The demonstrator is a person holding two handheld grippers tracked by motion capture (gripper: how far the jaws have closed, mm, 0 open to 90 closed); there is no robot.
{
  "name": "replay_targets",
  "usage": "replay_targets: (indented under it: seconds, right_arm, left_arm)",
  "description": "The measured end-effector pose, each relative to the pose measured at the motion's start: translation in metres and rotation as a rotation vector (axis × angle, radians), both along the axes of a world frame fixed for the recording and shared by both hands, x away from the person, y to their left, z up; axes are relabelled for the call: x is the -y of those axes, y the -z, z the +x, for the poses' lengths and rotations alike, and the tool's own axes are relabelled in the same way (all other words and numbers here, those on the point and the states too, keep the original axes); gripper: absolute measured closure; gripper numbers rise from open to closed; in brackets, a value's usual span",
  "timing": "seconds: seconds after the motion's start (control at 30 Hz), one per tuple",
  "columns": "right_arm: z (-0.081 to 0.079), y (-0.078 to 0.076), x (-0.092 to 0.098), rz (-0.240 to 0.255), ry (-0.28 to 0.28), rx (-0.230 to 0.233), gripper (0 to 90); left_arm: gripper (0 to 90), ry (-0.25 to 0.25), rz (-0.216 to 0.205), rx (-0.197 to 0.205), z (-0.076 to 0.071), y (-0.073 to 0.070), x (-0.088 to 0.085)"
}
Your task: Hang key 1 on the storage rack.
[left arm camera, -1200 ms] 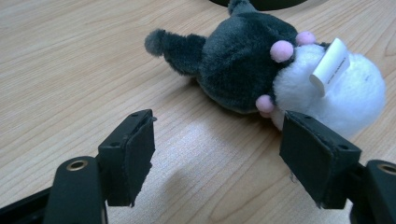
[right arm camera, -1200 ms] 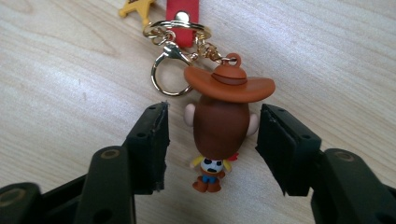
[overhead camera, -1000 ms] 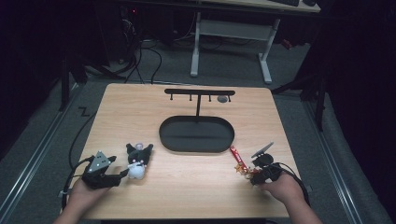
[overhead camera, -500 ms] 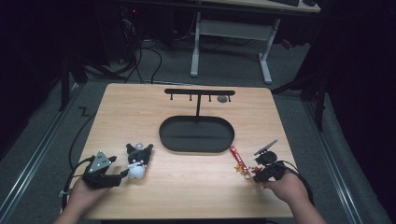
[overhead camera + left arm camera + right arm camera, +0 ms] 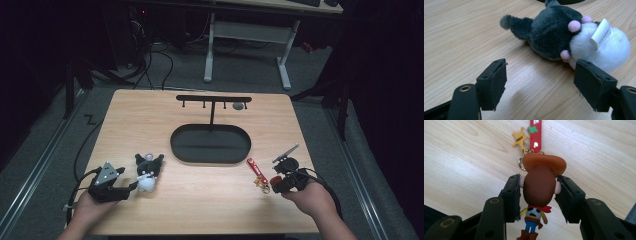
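Two hands low at the near table edge, well apart, each on a gripper. Right gripper (image 5: 538,188) lifted slightly off the wood, jaws having just closed and now clamped on the head of a cowboy figure keychain (image 5: 539,192); pads pressing both ears. Brown head and orange hat between the jaws, small body with red scarf, blue trousers and brown boots hanging back toward the gripper's body; red strap (image 5: 535,133) and yellow star charm (image 5: 520,137) stretching ahead of the jaw tips, resting on the table (image 5: 210,200). Left gripper (image 5: 540,82) level, close over the wood, jaws wide apart and holding nothing. Plush toy (image 5: 574,37), dark grey and white with pink dots and a white tag, lying just ahead of the jaw tips, nearest the right-hand one.
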State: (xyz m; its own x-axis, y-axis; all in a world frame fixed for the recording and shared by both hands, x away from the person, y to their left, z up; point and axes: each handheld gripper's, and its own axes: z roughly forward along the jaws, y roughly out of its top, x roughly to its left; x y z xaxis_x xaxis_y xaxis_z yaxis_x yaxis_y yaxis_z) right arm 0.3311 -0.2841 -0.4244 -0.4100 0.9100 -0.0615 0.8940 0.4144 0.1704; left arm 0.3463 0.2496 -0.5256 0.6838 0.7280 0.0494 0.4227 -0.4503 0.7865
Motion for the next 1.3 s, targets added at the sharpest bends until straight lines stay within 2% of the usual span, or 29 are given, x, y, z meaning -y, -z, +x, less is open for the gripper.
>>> replay_targets:
  seconds: [0.2, 0.7, 1.07, 1.23, 1.3]
  right_arm:
    - [0.0, -0.013, -0.006, -0.016, -0.012, 0.011, 55.6]
    - [0.004, -0.049, -0.008, 0.003, 0.003, 0.065, 55.6]
    - [0.009, -0.084, -0.015, 0.017, 0.0, 0.111, 55.6]
    - [0.014, -0.103, -0.02, 0.024, -0.004, 0.147, 55.6]
    - [0.015, -0.105, -0.02, 0.027, -0.005, 0.147, 55.6]
  left_arm:
    - [26.6, 0.002, 0.001, -0.001, 0.0, 0.0, 0.0]
    - [26.6, 0.002, -0.002, 0.003, 0.0, 0.0, 0.0]
    - [26.5, 0.001, 0.0, -0.003, 0.0, 0.0, 0.0]
    - [26.5, 0.0, -0.003, 0.0, 0.0, 0.0, -0.001]
    - [26.5, -0.001, -0.006, 0.0, 0.0, 0.0, -0.001]
